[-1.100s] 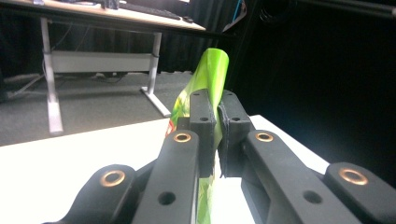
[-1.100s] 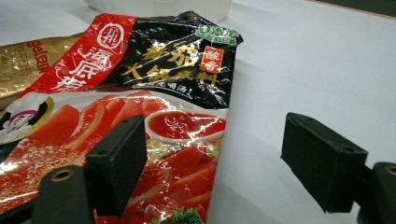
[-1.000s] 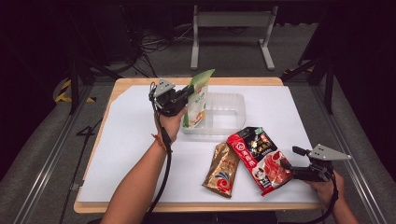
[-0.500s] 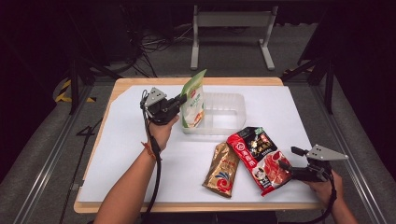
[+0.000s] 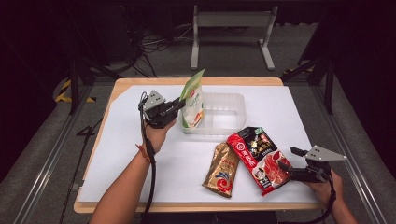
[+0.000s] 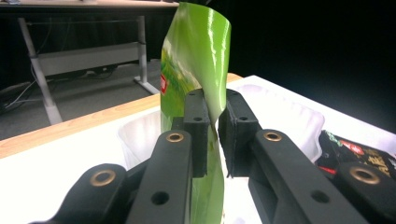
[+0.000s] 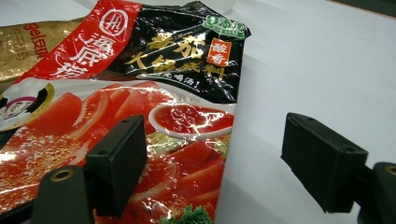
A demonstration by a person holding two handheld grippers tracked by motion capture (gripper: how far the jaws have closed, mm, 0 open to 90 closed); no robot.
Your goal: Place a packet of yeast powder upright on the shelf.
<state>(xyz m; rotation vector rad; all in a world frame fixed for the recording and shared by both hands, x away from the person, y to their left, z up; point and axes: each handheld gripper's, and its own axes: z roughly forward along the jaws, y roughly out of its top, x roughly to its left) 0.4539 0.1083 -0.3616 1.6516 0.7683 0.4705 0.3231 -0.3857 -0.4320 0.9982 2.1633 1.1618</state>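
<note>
The work in hand looks like packing snack bags into the clear plastic tray (image 5: 224, 112), which sits just past the middle of the table toward twelve o'clock. One bag is nearly dealt with: the green bag (image 5: 193, 100) stands upright at the tray's nine o'clock end, its lower part inside the wall and its top edge curling above. The left gripper (image 5: 176, 103) reaches it from the nine o'clock side, and in the left gripper view its jaws stand narrow on either side of the green bag (image 6: 196, 60); they have just been opening, a sliver of gap shows at one pad, and the bag's edge is between them, so I judge the release as under way rather than finished. Two bags are left: the red bag (image 5: 259, 156) and the gold bag (image 5: 222, 170) lie flat at about five and six o'clock from the tray, overlapping at their near edges. The right gripper (image 5: 286, 167) rests at the red bag's four o'clock corner with its jaws wide, one over the red bag (image 7: 154, 116) and the other over bare paper, nothing pinched. The wooden table (image 5: 140, 83) is covered with white paper (image 5: 289, 107); beyond it lie a grey floor, cables and a metal stand (image 5: 233, 18) in a dark room.
</note>
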